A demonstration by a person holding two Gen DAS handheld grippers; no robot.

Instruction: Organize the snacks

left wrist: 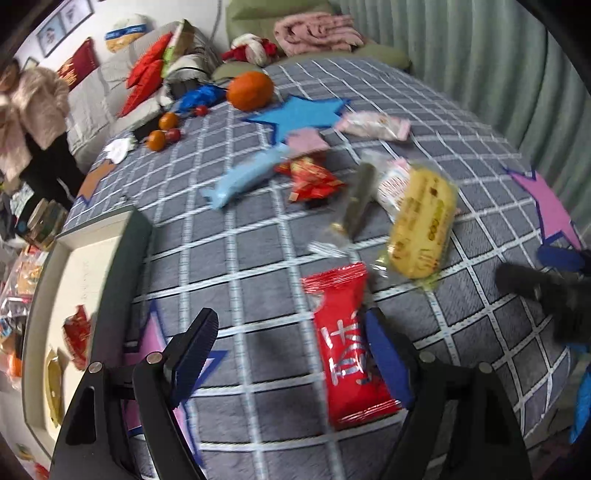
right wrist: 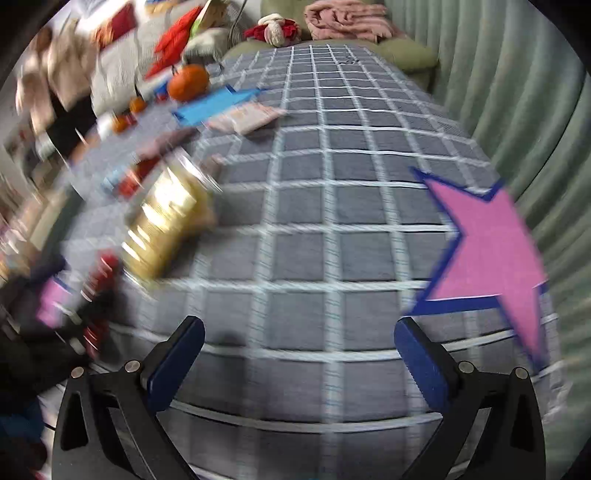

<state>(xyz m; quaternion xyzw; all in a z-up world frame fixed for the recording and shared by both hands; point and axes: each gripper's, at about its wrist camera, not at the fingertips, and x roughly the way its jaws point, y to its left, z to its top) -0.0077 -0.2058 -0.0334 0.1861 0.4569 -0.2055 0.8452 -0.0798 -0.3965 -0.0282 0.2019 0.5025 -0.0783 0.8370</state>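
My left gripper hangs wide open, empty, and the red snack packet lies right by its right finger, long axis running away from me; my right gripper, also spread wide and empty, sits farther from that packet

Home living room: cushioned sofa, blanket

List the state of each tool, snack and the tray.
Left tool: open, red packet beside its right finger.
Right tool: open, empty.
Red packet: flat on cloth.
Yellow snack: sealed, on cloth.
Tray: partly filled.
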